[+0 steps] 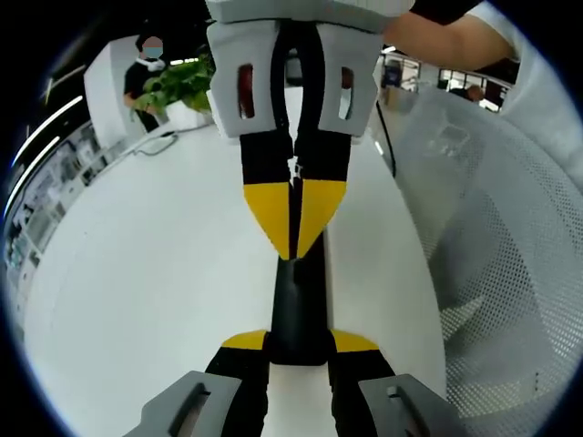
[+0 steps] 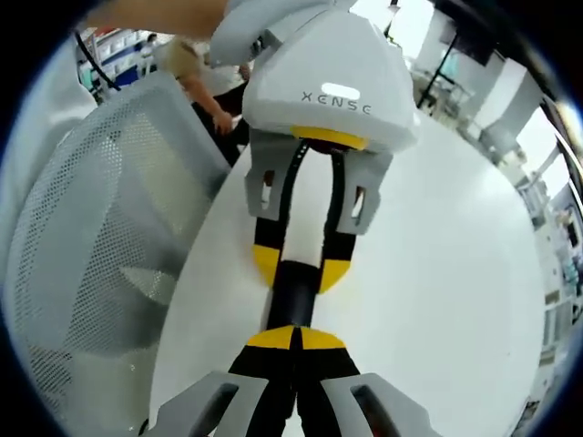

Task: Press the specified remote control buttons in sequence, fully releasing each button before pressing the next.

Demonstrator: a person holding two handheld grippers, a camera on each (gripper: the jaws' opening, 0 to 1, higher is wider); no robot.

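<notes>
I have the remote (image 1: 296,309) clamped at its near end by my left gripper (image 1: 297,342), jaws closed on its sides, holding it just over the white table (image 1: 137,300). My right gripper (image 2: 296,339) has its jaws drawn together, tips meeting, gripping nothing, its yellow tips (image 1: 293,214) down on the remote's far end, so I judge a press is under way. I cannot read the buttons, so I cannot tell how many presses remain. A mesh chair (image 1: 492,228) stands beside the table.

White table (image 1: 137,273), mesh chair (image 1: 492,237), potted plant (image 1: 182,86).
</notes>
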